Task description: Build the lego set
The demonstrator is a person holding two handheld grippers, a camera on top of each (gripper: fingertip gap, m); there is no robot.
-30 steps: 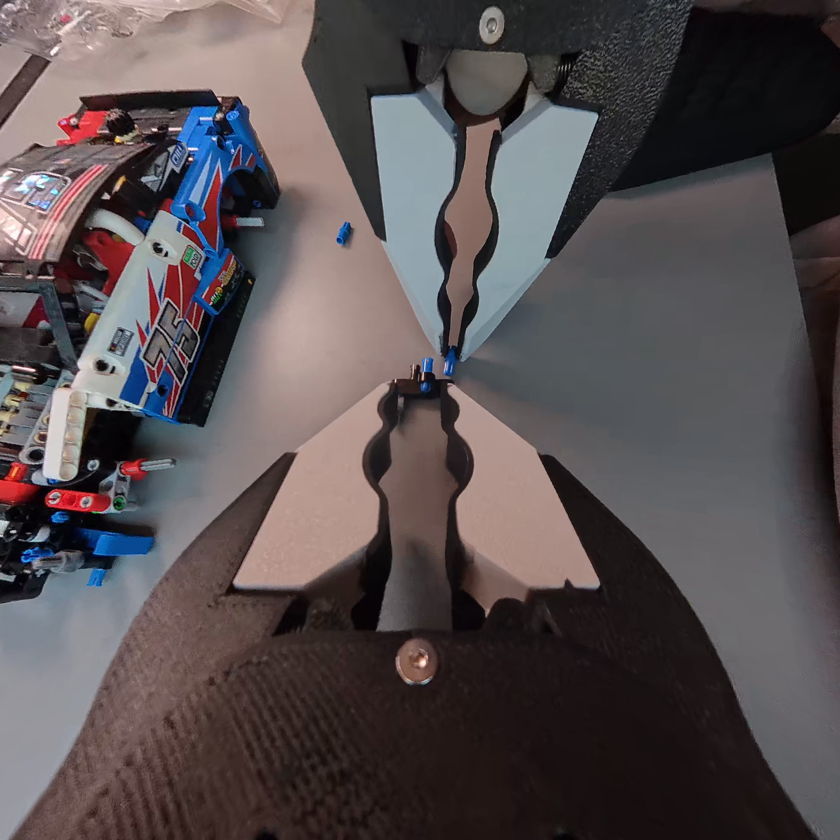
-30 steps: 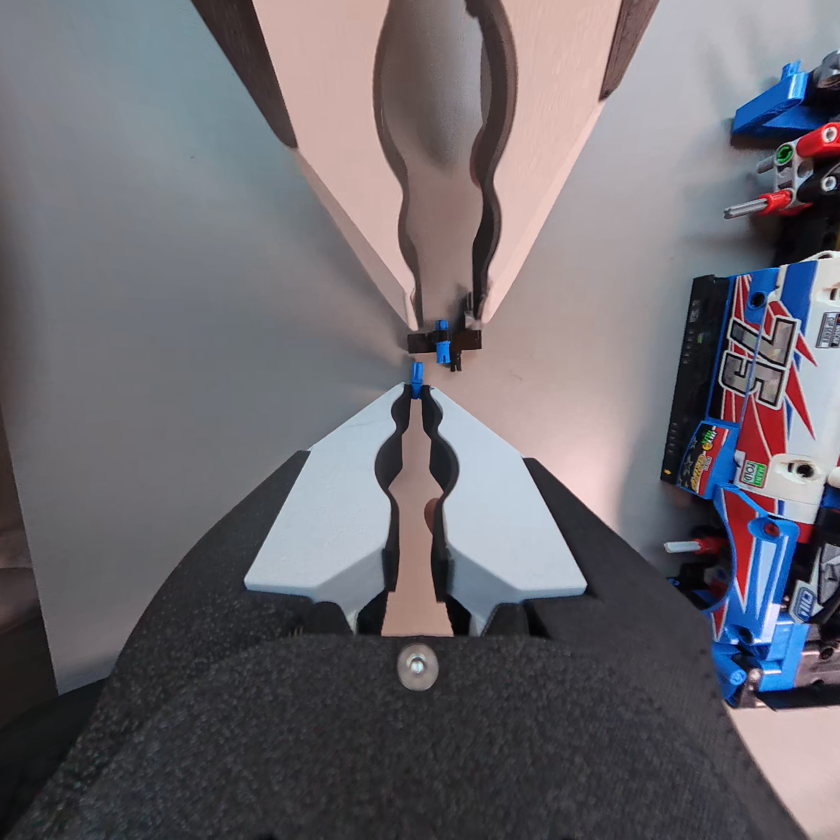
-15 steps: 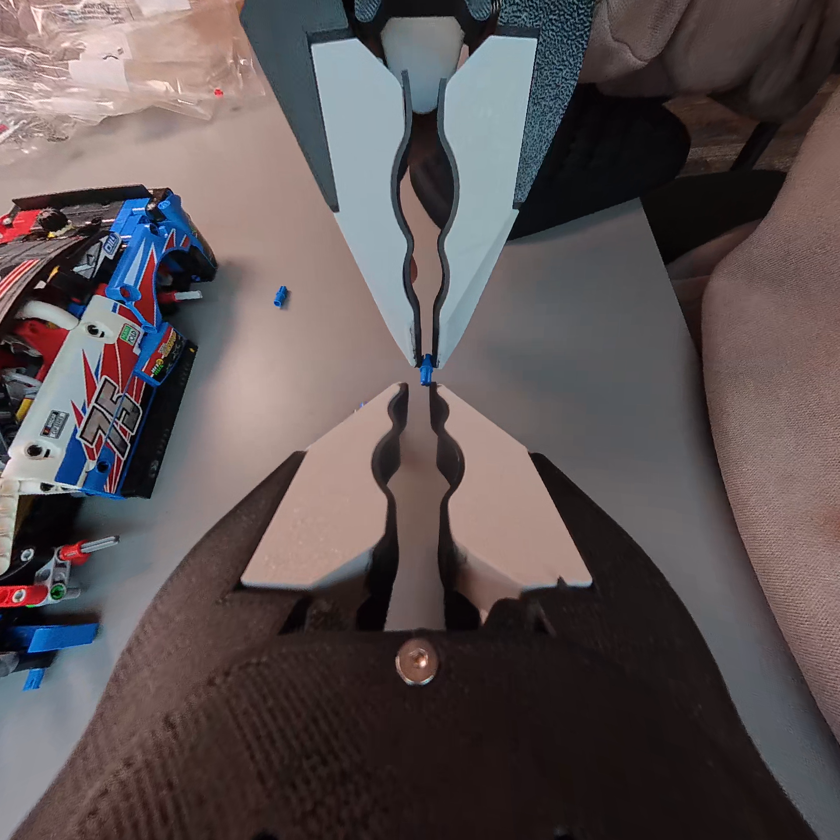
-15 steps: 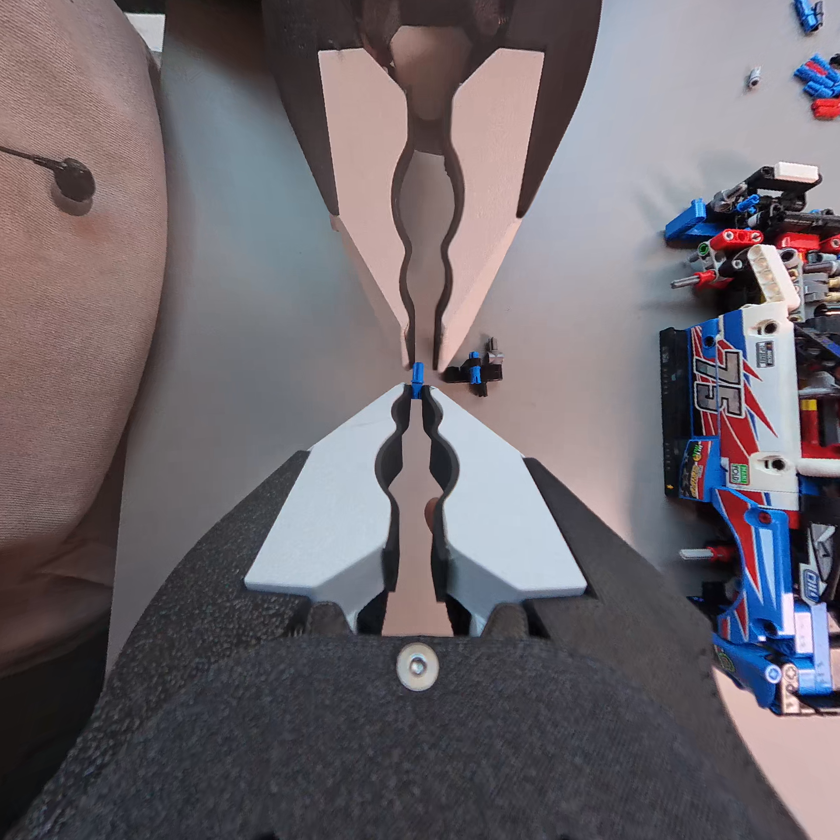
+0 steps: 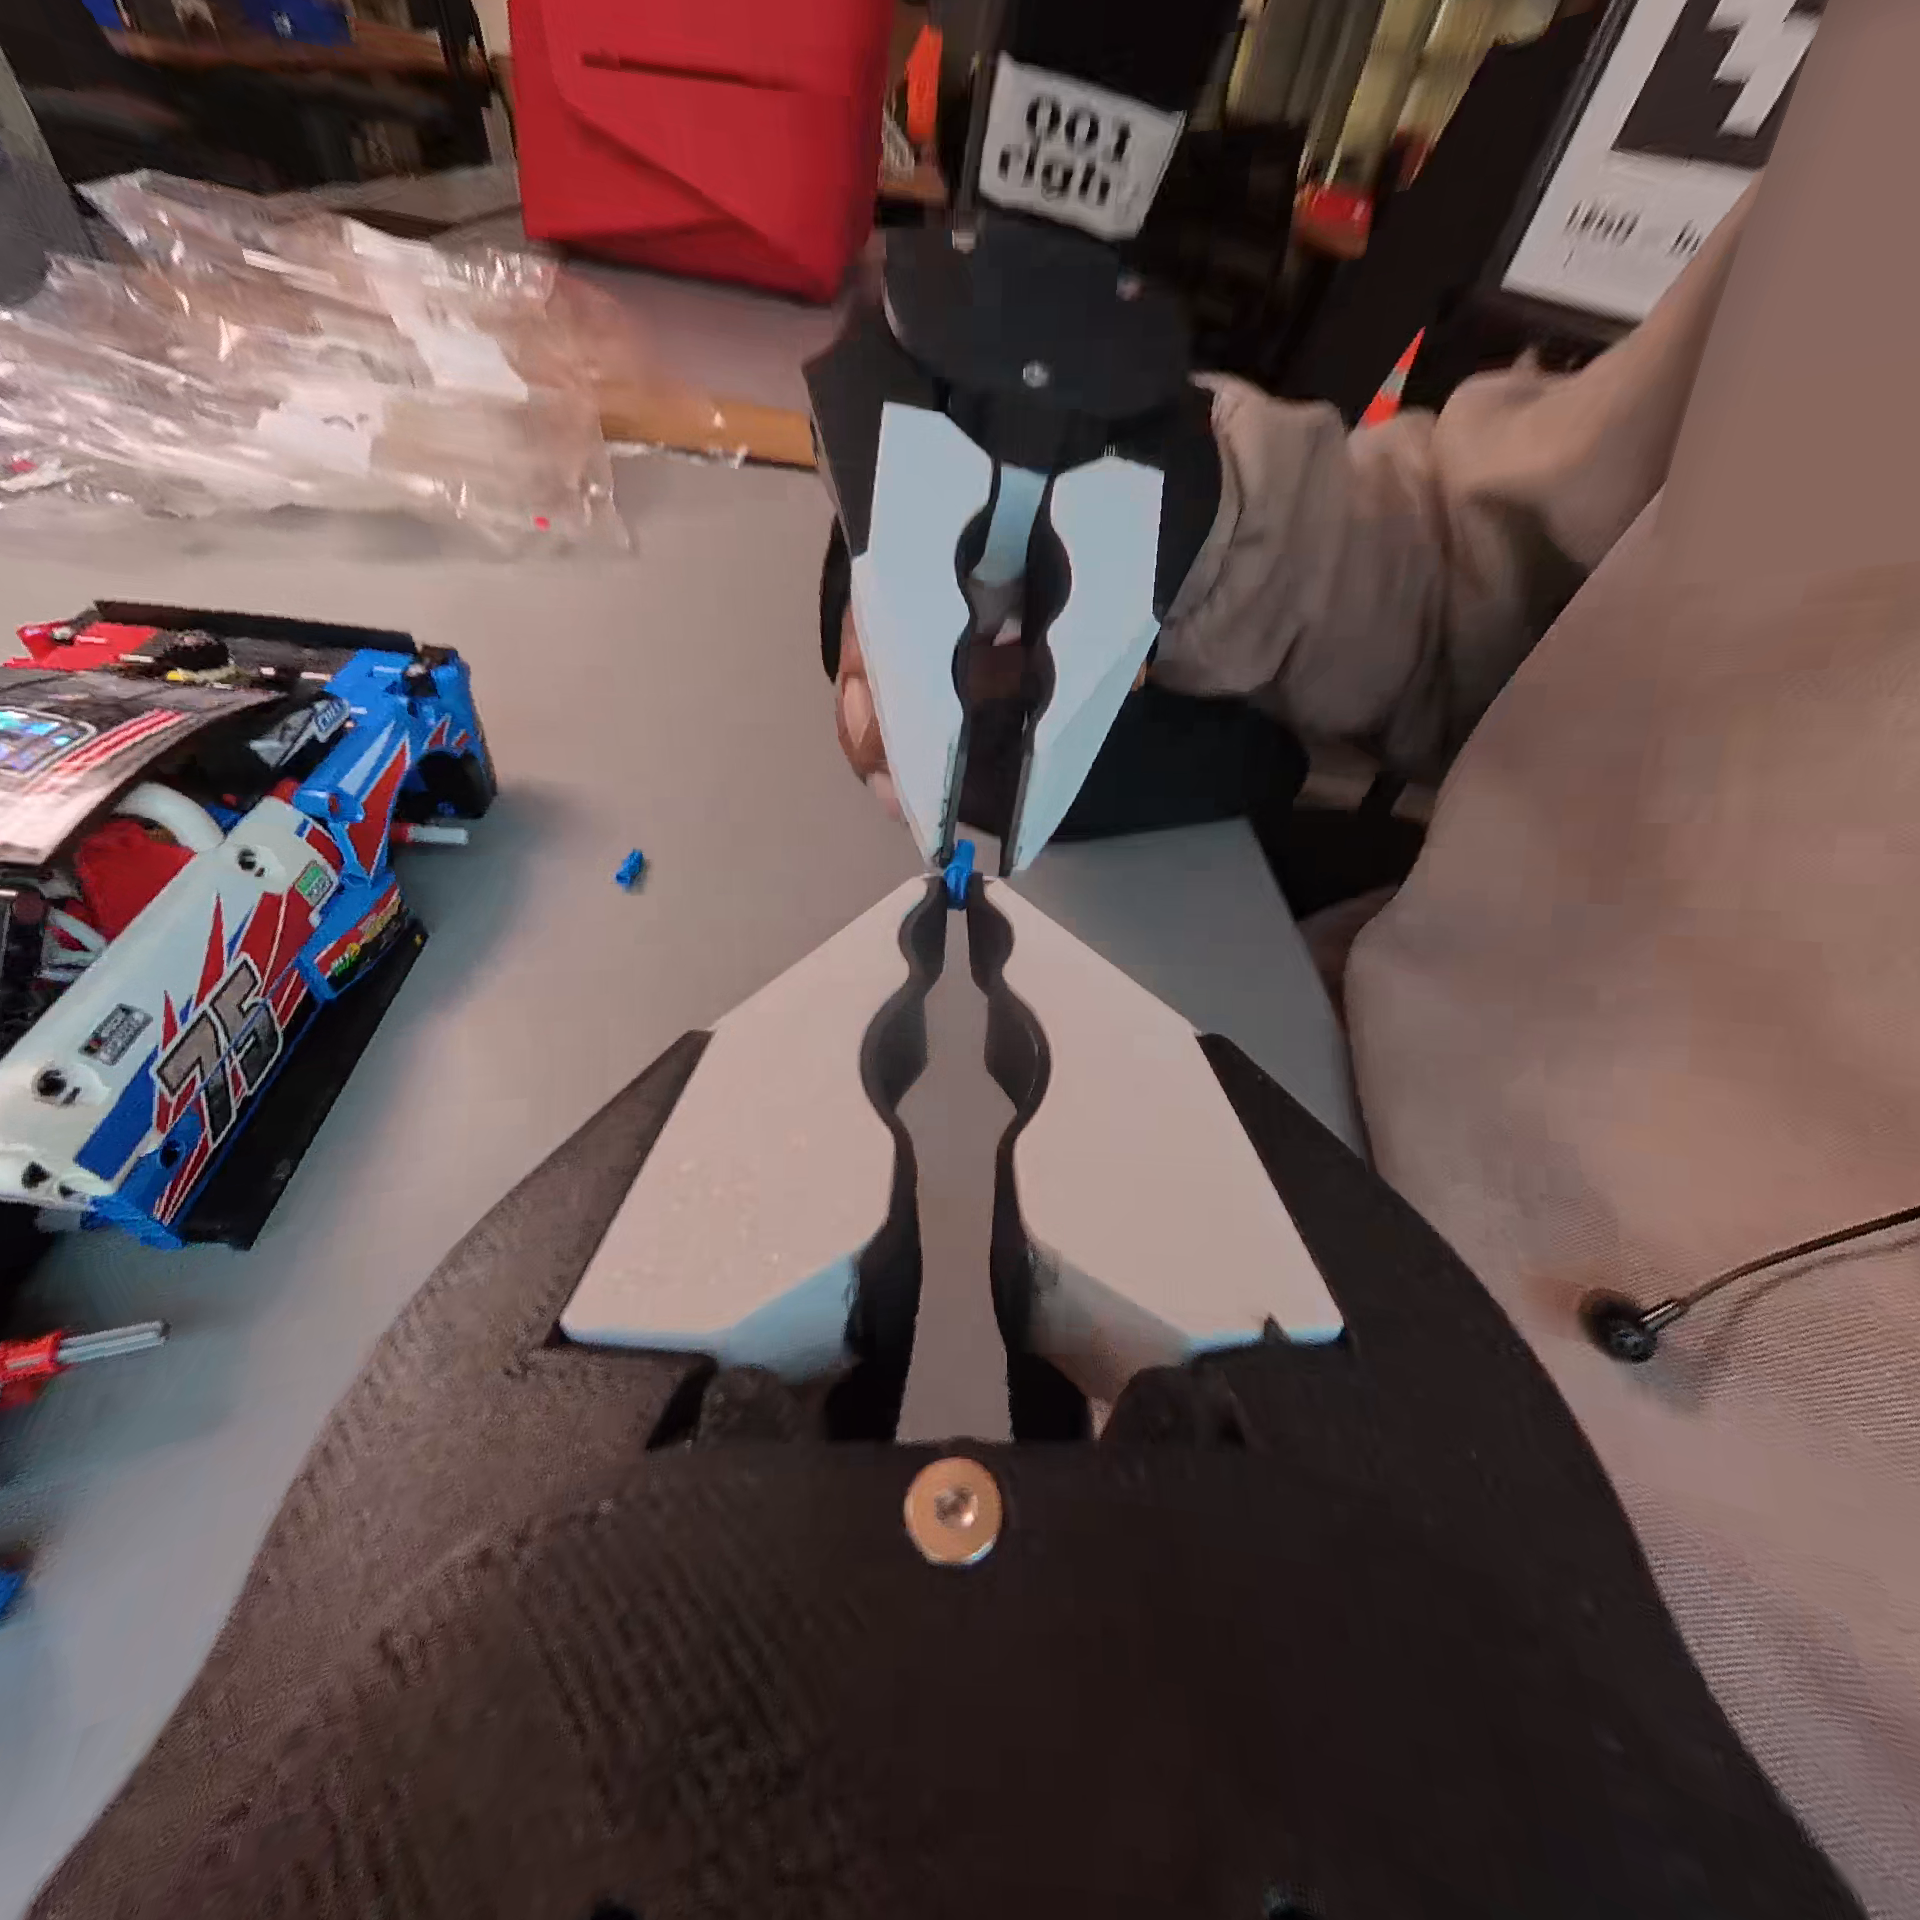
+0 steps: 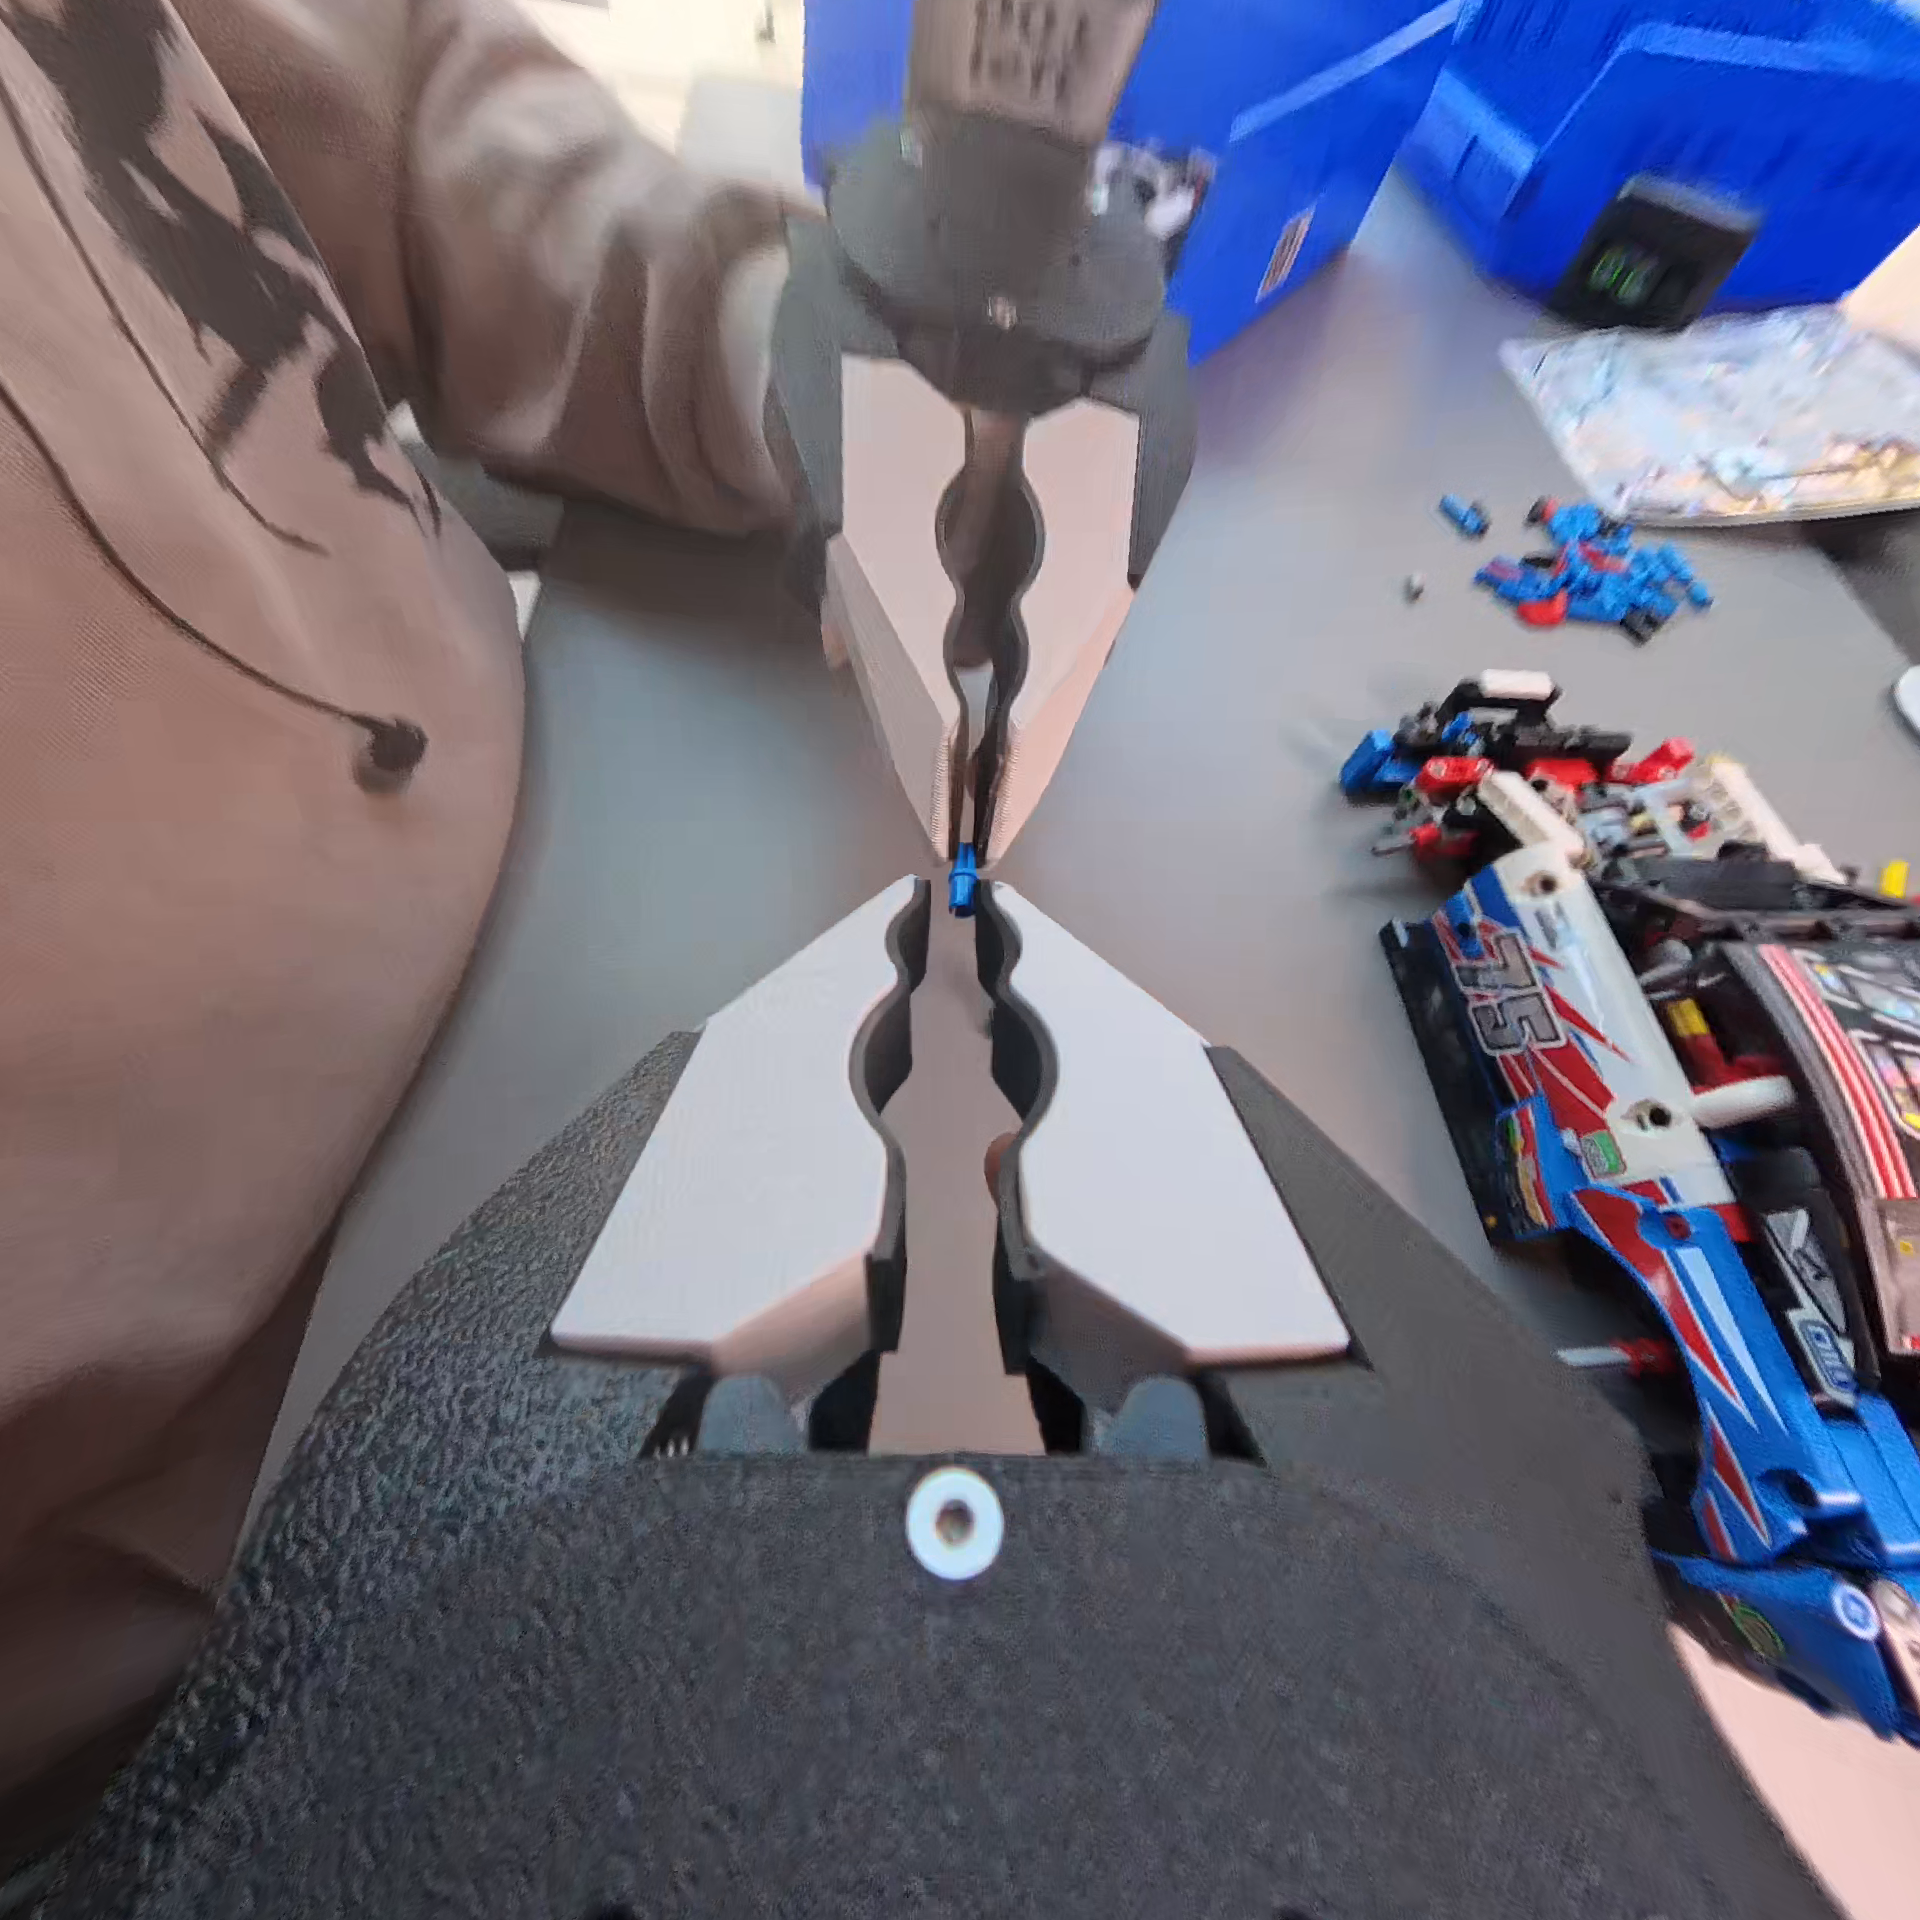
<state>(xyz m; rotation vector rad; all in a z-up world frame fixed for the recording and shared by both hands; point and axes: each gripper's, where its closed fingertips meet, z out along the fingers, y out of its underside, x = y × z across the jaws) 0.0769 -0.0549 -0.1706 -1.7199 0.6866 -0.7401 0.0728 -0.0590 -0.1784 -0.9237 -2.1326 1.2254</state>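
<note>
Left hand-held gripper (image 5: 958,891) pinches blue pin (image 5: 959,871); right hand-held gripper (image 6: 954,896) narrowly parted around pin's other end, above desk (image 5: 665,665), car (image 5: 208,935) aside.

We're looking at a workshop or lab bench: a plain grey table (image 5: 665,665) is carrying a half-built toy race car (image 6: 1621,1122), a heap of loose bricks (image 6: 1590,577) and crumpled clear plastic bags (image 5: 281,384). Blue bins (image 6: 1558,135) and a red box (image 5: 696,135) are standing behind, with cluttered shelving blurring past.
</note>
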